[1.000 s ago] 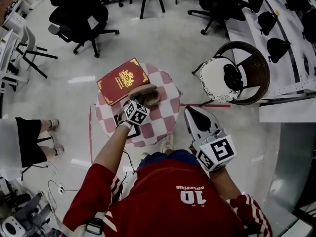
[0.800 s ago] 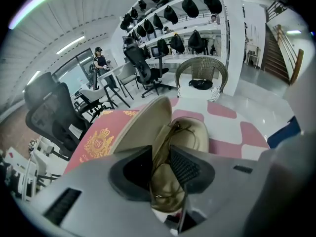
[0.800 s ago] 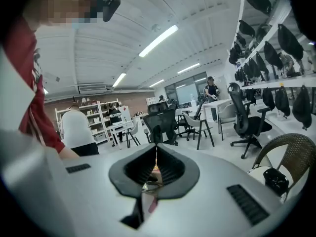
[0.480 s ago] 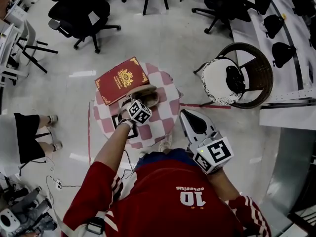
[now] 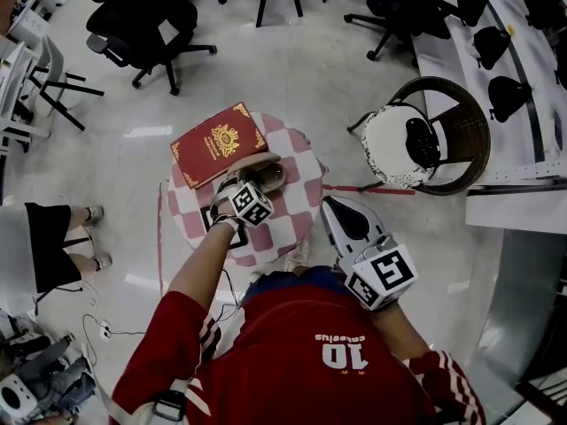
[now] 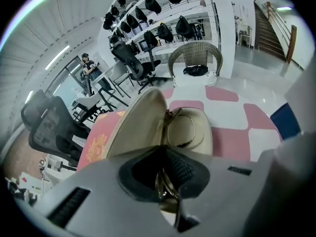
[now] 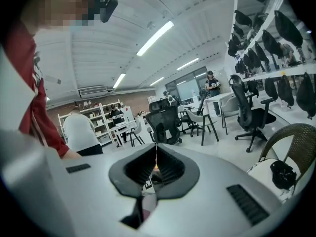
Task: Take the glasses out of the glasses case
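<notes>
Glasses case (image 6: 139, 122) lies open on the bench (image 6: 232, 143). Left tongs (image 6: 165, 180) are closing on the glasses (image 6: 183, 130), which are not yet lifted out. Right tongs (image 7: 155, 169) are closed and empty.

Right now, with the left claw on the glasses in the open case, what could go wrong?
1. The left claw is closing on one thin metal part of the glasses; it might bend or slip free.
2. Nothing holds the open case down; the right claw is off the table, so the case might lift with the glasses.
</notes>
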`<state>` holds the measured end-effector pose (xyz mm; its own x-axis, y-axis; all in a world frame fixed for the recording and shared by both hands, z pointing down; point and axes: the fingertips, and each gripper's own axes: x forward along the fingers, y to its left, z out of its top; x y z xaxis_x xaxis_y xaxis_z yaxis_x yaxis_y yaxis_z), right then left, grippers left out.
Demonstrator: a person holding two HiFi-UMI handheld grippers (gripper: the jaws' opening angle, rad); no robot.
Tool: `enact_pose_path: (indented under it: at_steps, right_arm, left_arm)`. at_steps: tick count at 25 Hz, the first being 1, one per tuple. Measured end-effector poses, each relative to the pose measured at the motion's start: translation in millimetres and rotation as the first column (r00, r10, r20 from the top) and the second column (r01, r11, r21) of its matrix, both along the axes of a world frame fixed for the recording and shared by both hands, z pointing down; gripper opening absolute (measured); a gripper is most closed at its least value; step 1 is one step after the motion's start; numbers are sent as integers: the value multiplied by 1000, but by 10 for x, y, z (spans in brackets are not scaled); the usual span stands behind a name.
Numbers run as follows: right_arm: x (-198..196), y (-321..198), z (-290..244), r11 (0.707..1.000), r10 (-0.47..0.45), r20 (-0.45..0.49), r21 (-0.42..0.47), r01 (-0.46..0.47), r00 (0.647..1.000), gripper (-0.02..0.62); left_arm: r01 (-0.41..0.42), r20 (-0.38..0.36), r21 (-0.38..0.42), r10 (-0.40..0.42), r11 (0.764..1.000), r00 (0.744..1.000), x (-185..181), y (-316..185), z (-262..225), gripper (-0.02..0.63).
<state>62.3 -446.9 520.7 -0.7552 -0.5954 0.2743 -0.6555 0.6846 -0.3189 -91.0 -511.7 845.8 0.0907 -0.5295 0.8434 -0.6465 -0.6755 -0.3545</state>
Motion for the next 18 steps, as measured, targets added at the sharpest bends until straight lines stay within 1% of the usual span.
enact_pose_path:
  at_steps: [6, 12, 18]
  right_arm:
    - [-51, 62, -26, 1000, -2, 7, 4, 2, 1000, 17]
    - [-60, 144, -104, 1000, 18, 19, 13, -18, 1000, 17]
    - [-78, 271, -221, 998, 47, 22, 36, -48, 999, 17]
  left_arm:
    - [-27, -16, 23, 27, 999, 1000, 25, 52, -128, 18]
    - [-63, -17, 56, 64, 996, 998, 79, 112, -299, 18]
    - [-72, -34, 126, 77, 989, 996, 80, 160, -613, 17]
